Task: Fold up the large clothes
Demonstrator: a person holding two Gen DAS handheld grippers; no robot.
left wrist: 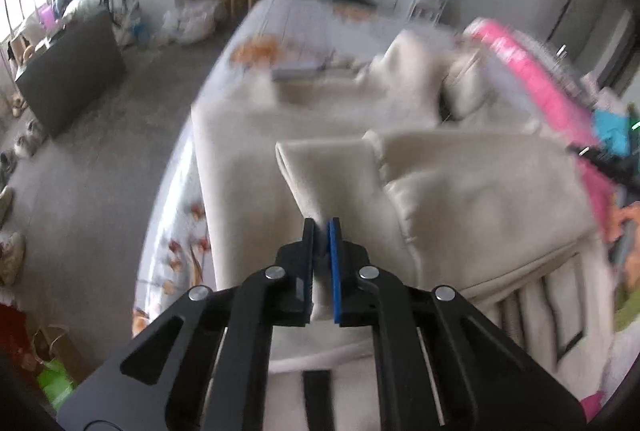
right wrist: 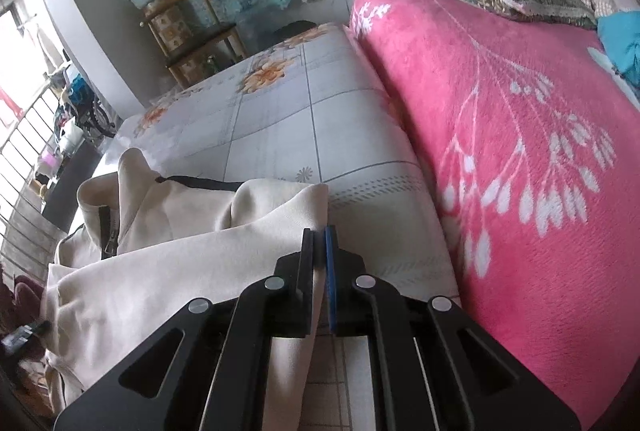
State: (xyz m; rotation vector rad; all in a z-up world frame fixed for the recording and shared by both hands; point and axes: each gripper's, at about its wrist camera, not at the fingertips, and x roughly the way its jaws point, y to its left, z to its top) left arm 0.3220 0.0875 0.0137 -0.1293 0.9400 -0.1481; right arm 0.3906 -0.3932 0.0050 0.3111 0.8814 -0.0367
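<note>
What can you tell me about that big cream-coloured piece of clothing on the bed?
The cream garment looks like a soft, fleecy jacket with a dark zipper and dark trim. It lies partly folded and rumpled on the floral bedsheet, beside a pink blanket. The left tongs are shut on a raised fold; the right tongs pinch its edge.

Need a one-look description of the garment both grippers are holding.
Start at the bed with the pale tiled, orange-flower sheet. Beside the pink blanket lies the cream jacket, pinched by the left gripper and right gripper. Only it is plain cream with a dark zipper.
</note>
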